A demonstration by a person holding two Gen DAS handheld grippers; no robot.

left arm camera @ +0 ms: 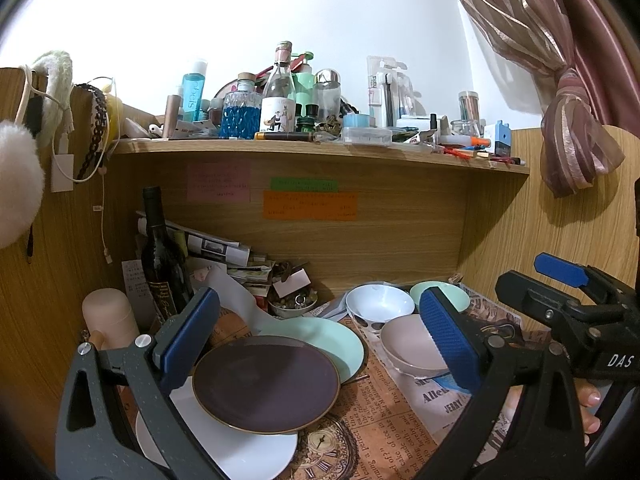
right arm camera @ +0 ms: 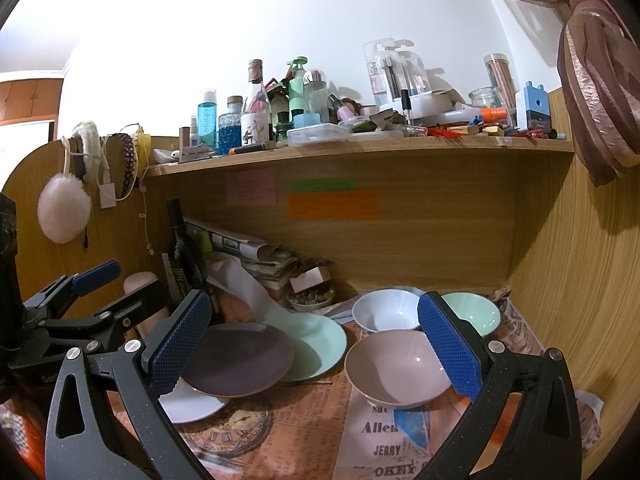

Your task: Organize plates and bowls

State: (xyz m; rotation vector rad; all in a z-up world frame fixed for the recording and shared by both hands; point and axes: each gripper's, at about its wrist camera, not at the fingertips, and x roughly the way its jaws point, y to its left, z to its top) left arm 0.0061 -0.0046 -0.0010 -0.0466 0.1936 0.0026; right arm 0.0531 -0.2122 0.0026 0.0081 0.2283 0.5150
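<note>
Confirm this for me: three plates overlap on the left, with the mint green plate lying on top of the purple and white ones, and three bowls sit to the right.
Not quite. The purple plate lies on top, overlapping both the mint green plate and the white plate; the left wrist view shows its rim crossing both. The rest holds: three bowls sit to the right, pink, white and mint.

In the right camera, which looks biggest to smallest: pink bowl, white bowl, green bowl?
1. Pink bowl, though it sits nearest the camera.
2. White bowl.
3. Green bowl, partly hidden by a finger, so ranks 2 and 3 are unsure.
</note>
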